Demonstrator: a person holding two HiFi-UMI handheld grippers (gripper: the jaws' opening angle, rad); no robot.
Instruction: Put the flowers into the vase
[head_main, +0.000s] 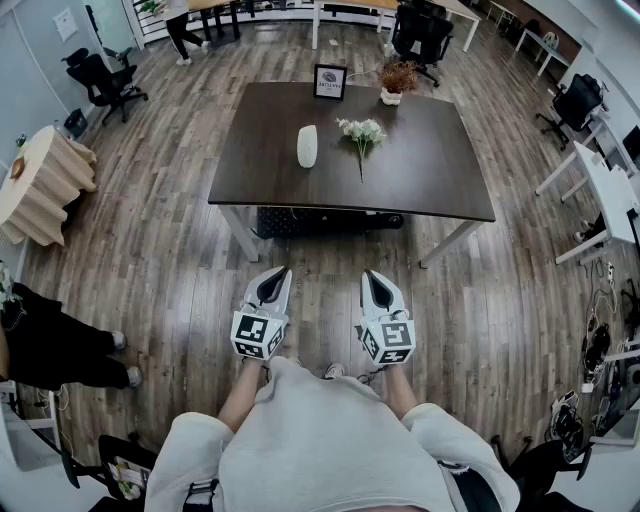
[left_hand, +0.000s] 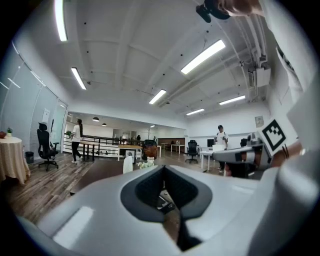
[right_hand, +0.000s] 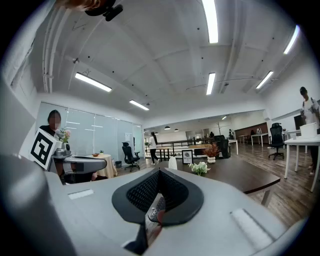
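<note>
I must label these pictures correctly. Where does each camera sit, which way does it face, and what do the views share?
Head view: on the person's head, facing steeply down at floor and table; shows torso, forearms, left gripper, right gripper.
Left gripper view: on the left gripper, facing roughly level toward the table; shows its shut jaws, the right gripper beside.
Right gripper view: likewise mirrored, left gripper beside.
Shared: vase and flowers on the table.
</note>
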